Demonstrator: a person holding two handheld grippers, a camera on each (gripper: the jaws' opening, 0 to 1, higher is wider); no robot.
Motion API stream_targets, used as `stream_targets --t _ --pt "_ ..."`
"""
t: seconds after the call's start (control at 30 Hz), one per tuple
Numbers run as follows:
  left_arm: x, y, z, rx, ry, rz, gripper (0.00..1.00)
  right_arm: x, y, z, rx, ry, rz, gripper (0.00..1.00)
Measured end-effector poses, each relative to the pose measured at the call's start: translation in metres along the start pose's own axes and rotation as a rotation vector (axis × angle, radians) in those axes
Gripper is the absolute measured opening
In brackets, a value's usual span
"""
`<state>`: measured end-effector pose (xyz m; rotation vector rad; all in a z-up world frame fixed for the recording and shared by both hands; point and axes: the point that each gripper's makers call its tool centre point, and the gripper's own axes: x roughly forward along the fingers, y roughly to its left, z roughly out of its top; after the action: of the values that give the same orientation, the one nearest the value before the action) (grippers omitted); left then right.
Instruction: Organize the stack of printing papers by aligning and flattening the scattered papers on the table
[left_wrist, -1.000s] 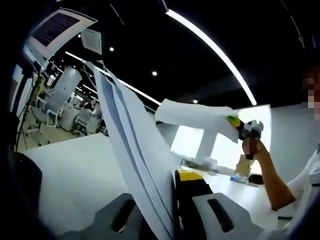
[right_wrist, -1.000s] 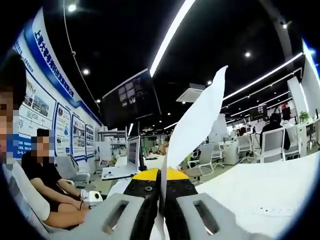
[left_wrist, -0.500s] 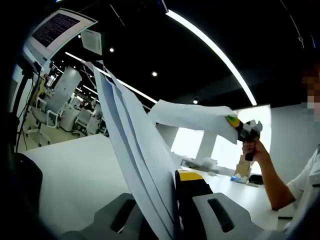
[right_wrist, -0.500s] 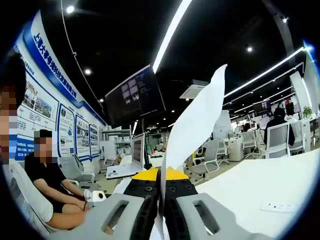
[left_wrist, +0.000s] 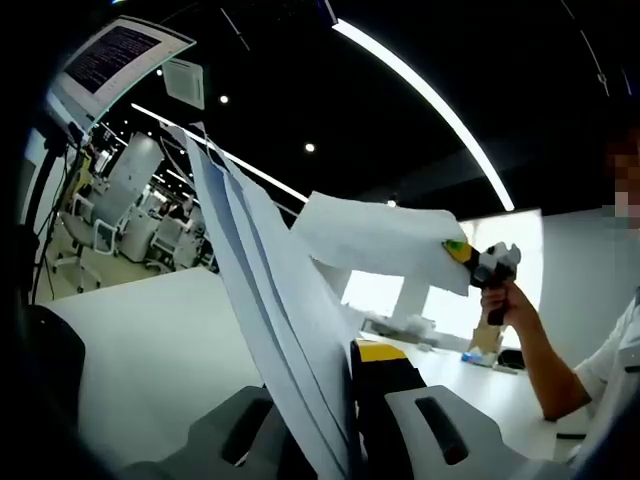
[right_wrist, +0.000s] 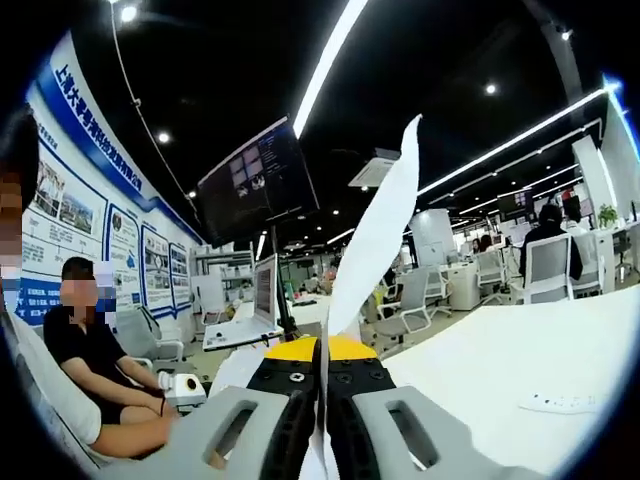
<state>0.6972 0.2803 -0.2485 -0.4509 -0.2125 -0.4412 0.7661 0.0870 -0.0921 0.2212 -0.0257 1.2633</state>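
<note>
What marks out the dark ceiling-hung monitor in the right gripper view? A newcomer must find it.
Start at the wall of blue-and-white posters on the view's left. Just right of it, under the black ceiling, hangs the dark monitor, tilted, showing small picture tiles. Unlike the small desk screen below, it is large and sits left of the papers in the right claw.

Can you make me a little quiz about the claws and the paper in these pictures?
1. True or false: the left claw is shut on the papers.
2. What is the right claw pinching? A) a cup B) papers C) a pen
3. Fill in: the white table lies ____ the lifted papers.

Key: 1 true; 2 B; 3 below.
</note>
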Motion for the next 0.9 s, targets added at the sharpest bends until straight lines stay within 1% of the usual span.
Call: stream_targets --t 0.33,0.57,0.63,0.67,0.7,0.9 --pt "0.000 -0.002 -0.001 -0.001 0.001 0.000 0.10 -0.001 0.000 -0.001 -0.003 0.007 -0.007 0.00" --pt "0.000 -0.004 -0.002 0.000 0.001 0.000 0.10 0.001 0.007 0.008 -0.006 -0.003 0.021 0.00" --pt "0.000 -0.004 -0.002 0.001 0.001 0.000 0.10 0.001 0.009 0.008 -0.007 -0.002 0.025 0.00" --pt "0.000 -0.003 -0.002 0.001 0.001 0.000 0.10 0.002 0.015 0.008 -0.011 -0.001 0.041 0.00" --pt "0.000 -0.002 -0.002 0.001 0.002 0.000 0.10 0.003 0.014 0.009 -0.011 0.002 0.045 0.00" --pt "0.000 -0.001 -0.001 0.001 0.001 0.001 0.10 0.004 0.015 0.002 0.008 0.016 0.048 0.00"
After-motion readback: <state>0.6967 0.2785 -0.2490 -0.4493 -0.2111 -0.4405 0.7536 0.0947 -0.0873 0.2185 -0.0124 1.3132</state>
